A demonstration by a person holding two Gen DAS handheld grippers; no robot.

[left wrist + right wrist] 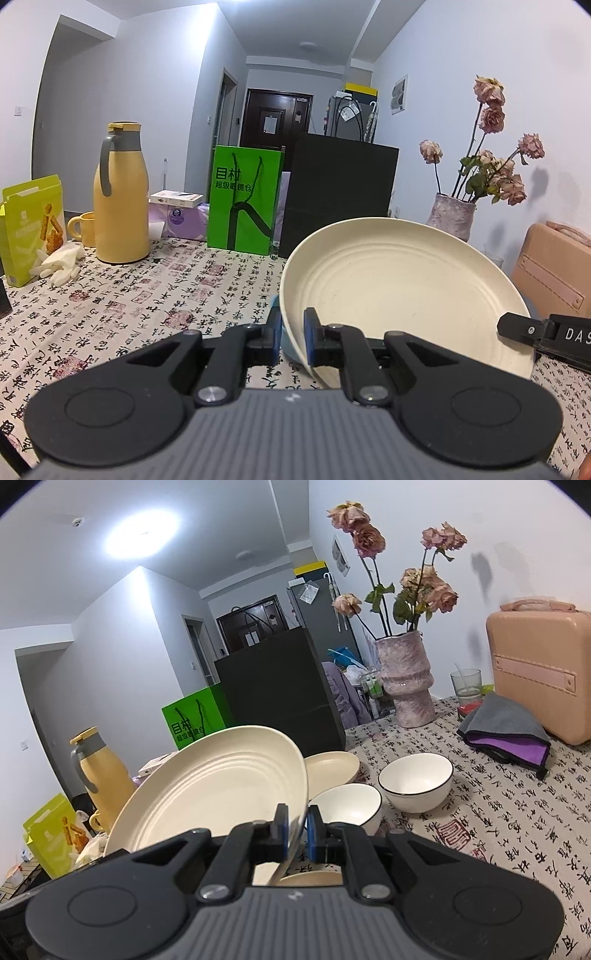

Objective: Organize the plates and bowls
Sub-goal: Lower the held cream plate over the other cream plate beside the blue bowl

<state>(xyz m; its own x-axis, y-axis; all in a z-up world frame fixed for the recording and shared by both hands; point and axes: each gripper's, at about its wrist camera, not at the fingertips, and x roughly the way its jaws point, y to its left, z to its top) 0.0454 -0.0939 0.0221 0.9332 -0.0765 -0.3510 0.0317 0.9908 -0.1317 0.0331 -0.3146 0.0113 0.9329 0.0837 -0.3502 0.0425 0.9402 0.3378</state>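
A cream ridged plate (pixel 402 291) is held tilted above the calligraphy-print tablecloth (pixel 147 295), its rim pinched on one side by the left gripper (pixel 293 330) and on the other by the right gripper (pixel 297 829). Something pale blue, possibly a bowl, is half hidden beneath it. Behind the plate two glossy white bowls (pixel 415 781) are set beside a flat cream plate (pixel 332 766), near a rough pink vase (pixel 406 686).

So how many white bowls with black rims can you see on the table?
2. One bowl sits out on the patterned tablecloth, toward the grey cloth. The other bowl is beside it, behind the held cream plate. That plate may hide more.
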